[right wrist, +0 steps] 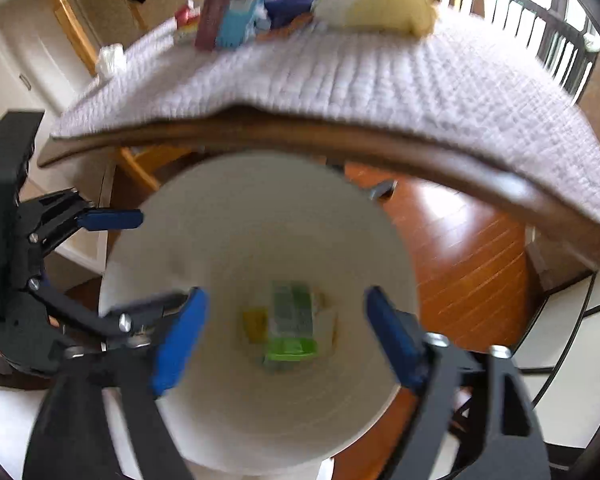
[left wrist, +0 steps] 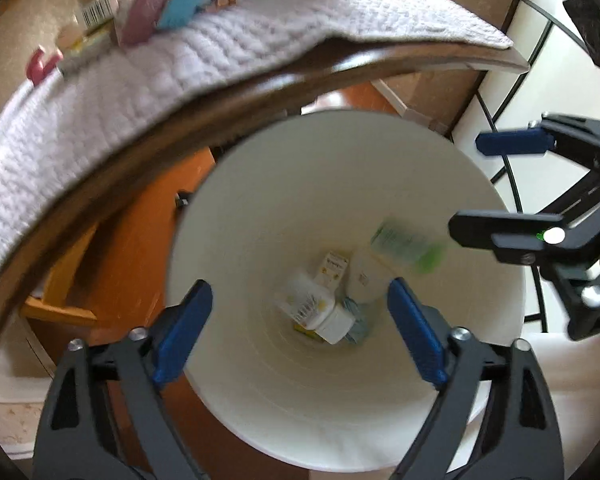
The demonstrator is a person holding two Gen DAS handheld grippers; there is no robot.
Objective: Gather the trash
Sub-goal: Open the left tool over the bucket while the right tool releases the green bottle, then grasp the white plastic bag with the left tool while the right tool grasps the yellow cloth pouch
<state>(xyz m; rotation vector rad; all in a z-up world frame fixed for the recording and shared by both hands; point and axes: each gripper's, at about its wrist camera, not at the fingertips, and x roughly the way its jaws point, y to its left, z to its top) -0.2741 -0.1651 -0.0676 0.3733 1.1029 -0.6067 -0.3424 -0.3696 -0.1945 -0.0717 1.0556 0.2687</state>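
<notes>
The trash sits in the white bin (left wrist: 260,208) on the floor below the table edge. At its bottom lie a white pill bottle (left wrist: 320,312), a small yellow-and-white box (left wrist: 332,268) and some pale scraps. A green-and-white carton (left wrist: 406,246) shows blurred inside the bin, probably falling; I cannot tell whether it has landed.

Both tools hang over the bin's mouth, pointing steeply down. The left gripper (left wrist: 300,332) has its blue pads spread wide with nothing between them, and the right gripper (right wrist: 286,334) is spread the same way, empty. I judge this to be the drop step, with both loads let go.

More trash waits on the table: boxes (left wrist: 172,4) in pink and blue and a pale yellow lump (right wrist: 376,0) lie on the quilted cloth (left wrist: 180,64). The next move calls for lifting both tools clear of the rim, carrying them over the table edge and lining the open jaws around one item each.

The left wrist view shows the bin's bottom sharply enough to name the bottle and box, and catches the right tool from the side. The right wrist view shows the carton over the middle of the bin, a crumpled white tissue (right wrist: 110,60) at the cloth's far corner, and a dark railing (right wrist: 556,20) beyond.
</notes>
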